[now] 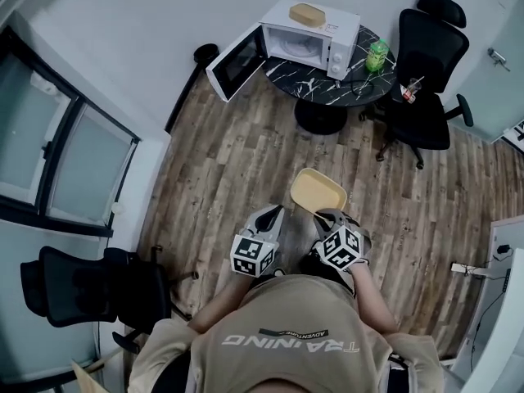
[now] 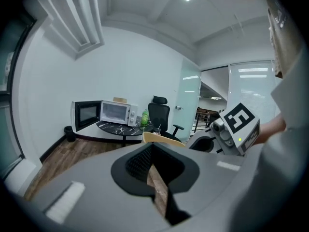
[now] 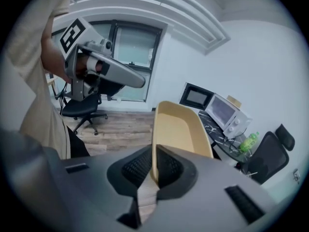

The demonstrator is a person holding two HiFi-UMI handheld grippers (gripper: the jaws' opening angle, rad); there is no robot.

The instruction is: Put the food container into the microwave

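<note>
Right gripper view, nearest: right gripper [image 3: 154,166] clenched on the near rim of the tan food container [image 3: 181,127], pads pinching the thin wall, tray reaching out ahead of the jaws. Left gripper view: left gripper [image 2: 151,153] clenched on nothing, jaws together, wood floor [image 2: 72,151] beyond. From the head view: both grippers side by side just before the person's chest, container held in the air above the planks, well apart from the microwave [image 1: 307,35]. Farther off, by the wall: round dark marbled surface [image 1: 323,88], white microwave at its far left edge, door [image 1: 236,64] swung wide open. On top of the microwave, a second tan piece [image 1: 307,14]. Near the surface's right edge, a green bottle [image 1: 377,56]. Past that edge, a black office chair [image 1: 426,64].
</note>
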